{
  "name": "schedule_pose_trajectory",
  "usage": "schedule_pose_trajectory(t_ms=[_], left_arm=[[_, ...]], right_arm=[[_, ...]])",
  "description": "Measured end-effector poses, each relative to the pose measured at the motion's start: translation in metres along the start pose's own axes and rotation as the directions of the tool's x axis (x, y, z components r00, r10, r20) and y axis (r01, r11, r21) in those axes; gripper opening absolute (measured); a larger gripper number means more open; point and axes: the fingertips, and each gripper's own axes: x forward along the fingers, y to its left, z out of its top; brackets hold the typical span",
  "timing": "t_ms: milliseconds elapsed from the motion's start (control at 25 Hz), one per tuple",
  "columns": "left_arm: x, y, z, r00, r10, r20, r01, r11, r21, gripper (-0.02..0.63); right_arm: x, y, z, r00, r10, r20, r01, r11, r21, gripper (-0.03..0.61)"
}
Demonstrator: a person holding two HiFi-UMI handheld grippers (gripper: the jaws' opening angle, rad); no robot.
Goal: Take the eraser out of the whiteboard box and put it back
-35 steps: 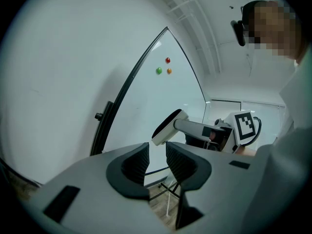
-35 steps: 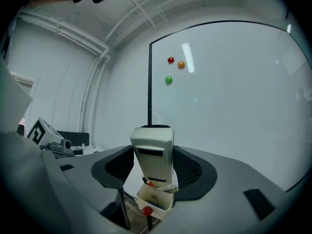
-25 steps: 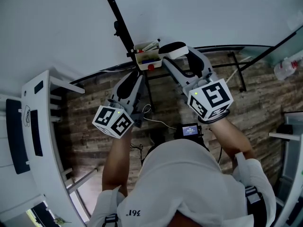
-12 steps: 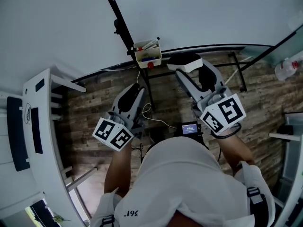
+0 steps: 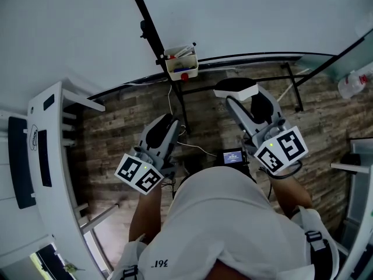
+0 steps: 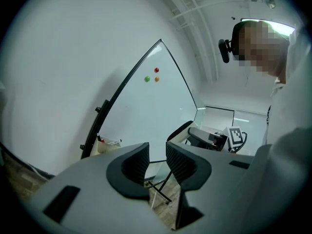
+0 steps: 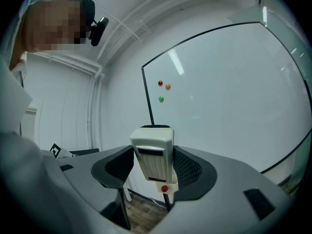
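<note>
The whiteboard box (image 5: pixel 182 65) is a small cream tray with markers and a red dot, fixed to the whiteboard's (image 5: pixel 245 16) lower edge. My right gripper (image 5: pixel 236 93) is shut on the white eraser (image 5: pixel 236 88), held in the air to the right of the box and nearer to me. In the right gripper view the eraser (image 7: pixel 153 155) stands upright between the pads, hiding most of the box; its red dot (image 7: pixel 164 188) peeks out below. My left gripper (image 5: pixel 164 126) hangs lower left of the box, jaws almost together with nothing between them (image 6: pixel 157 152). The box (image 6: pixel 108 144) shows at its left.
The whiteboard's black stand legs (image 5: pixel 291 86) and a loose cable (image 5: pixel 192 149) lie on the wood floor. A white rack (image 5: pixel 52 156) stands at the left, a plastic bottle (image 5: pixel 352 83) at the right. Coloured magnets (image 7: pixel 163 85) stick to the board.
My right gripper has drawn the eraser back from beside the box, down and to the right, towards me. The left gripper has also pulled back towards me.
</note>
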Motion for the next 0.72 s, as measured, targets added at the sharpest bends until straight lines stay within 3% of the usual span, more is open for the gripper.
schedule_pose_trajectory(t_ms=[720], left_arm=[[-0.024, -0.009, -0.038, 0.998, 0.004, -0.069, -0.009, 0.997, -0.072, 0.097]], right_arm=[[-0.03, 0.0, -0.051, 0.993, -0.039, -0.11, 0.05, 0.994, 0.098, 0.268]])
